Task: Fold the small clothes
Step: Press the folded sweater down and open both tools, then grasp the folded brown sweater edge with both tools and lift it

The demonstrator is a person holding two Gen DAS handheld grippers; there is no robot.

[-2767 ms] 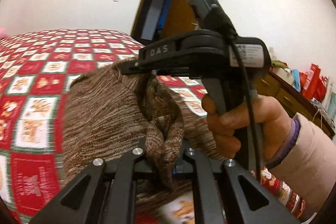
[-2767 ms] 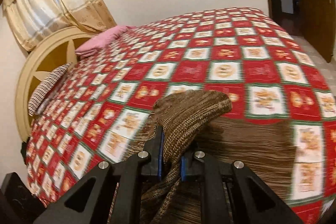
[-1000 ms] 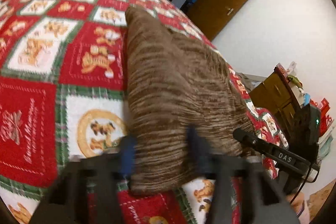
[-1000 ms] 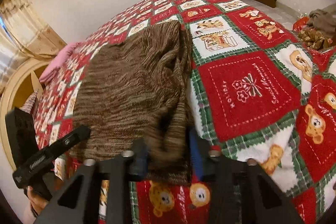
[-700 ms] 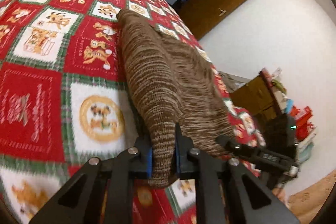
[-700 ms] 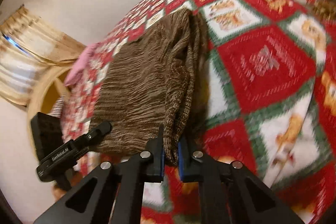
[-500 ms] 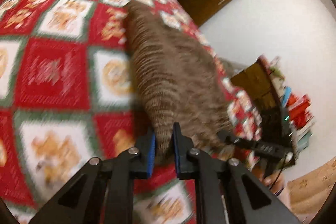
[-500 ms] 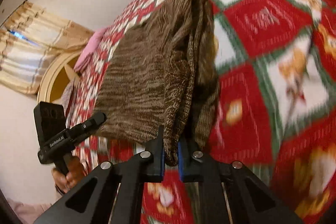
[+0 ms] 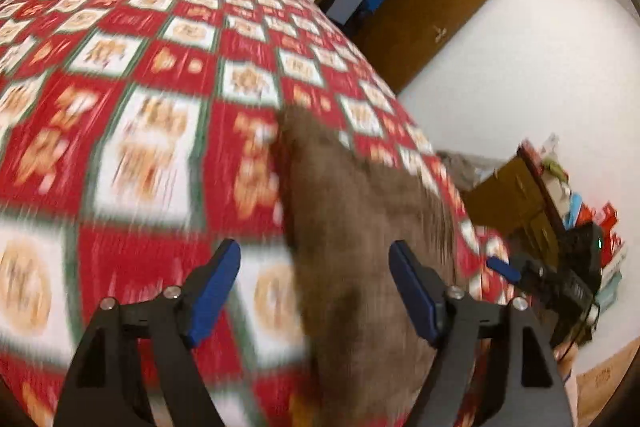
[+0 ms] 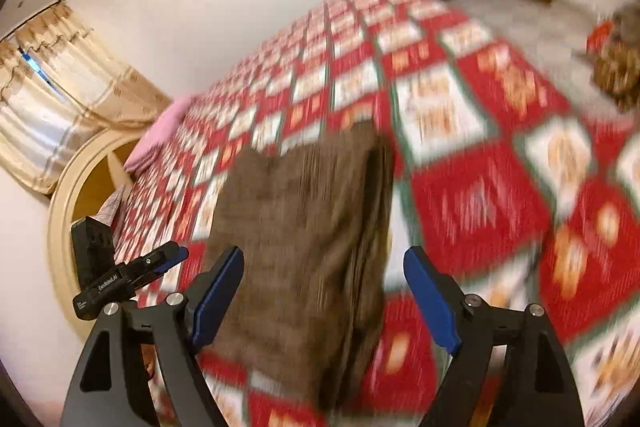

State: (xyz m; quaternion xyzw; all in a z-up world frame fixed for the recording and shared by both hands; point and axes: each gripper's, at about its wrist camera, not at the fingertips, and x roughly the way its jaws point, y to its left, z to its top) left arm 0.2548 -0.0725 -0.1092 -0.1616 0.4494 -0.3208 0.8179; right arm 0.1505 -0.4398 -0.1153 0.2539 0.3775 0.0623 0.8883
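Observation:
A brown knit garment [image 9: 360, 227] lies folded on the red patchwork bedspread [image 9: 140, 75]; it also shows in the right wrist view [image 10: 304, 235]. My left gripper [image 9: 316, 267] is open and empty, its blue pads wide apart above the garment's near edge. My right gripper [image 10: 324, 275] is open and empty too, just above the garment's near end. Each gripper shows in the other's view, the right one [image 9: 560, 275] at the bed's right side, the left one [image 10: 120, 275] at the left. Both views are motion-blurred.
An open wooden door [image 9: 432, 11] and a dresser [image 9: 520, 195] with clutter stand right of the bed. A pink pillow [image 10: 160, 139], round headboard [image 10: 80, 187] and curtains [image 10: 52, 99] are at the bed's head. More clothes [image 10: 616, 67] lie on the floor.
Both grippers were shut on the garment's corners half a second ago; now both are open and the garment lies released on the bed. Both cameras are pulling back.

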